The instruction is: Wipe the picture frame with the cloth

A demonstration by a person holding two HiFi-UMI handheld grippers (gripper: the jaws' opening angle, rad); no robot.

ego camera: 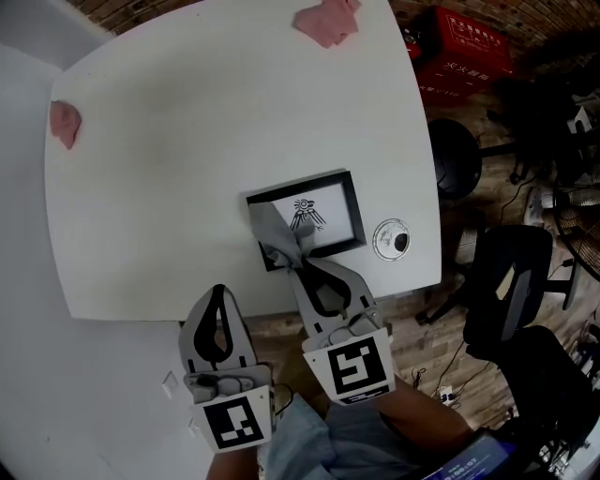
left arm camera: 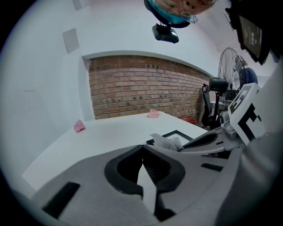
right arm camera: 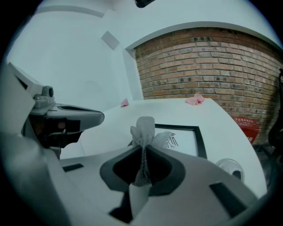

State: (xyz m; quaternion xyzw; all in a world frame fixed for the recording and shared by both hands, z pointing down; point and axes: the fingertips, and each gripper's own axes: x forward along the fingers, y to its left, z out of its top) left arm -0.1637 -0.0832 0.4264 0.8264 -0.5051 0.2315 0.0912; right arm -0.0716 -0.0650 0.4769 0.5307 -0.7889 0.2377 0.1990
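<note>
- Picture frame (ego camera: 333, 230): black-edged, holding a dark bird-like drawing; laid flat on the white table (ego camera: 187, 169), toward its 5 o'clock corner.
- Right gripper (ego camera: 300, 261): clenched on the grey cloth (ego camera: 272, 234), which is bunched and draped over the frame's 8 o'clock side.
- Left gripper (ego camera: 218, 289): jaws pressed together with nothing between them, held over the table's 6 o'clock edge.
- Pink rags: one (ego camera: 326, 21) at the table's 12 o'clock edge, one (ego camera: 65, 122) at 9 o'clock.
- Round clear dish (ego camera: 391, 238): set just beside the frame, at its 3 o'clock.
</note>
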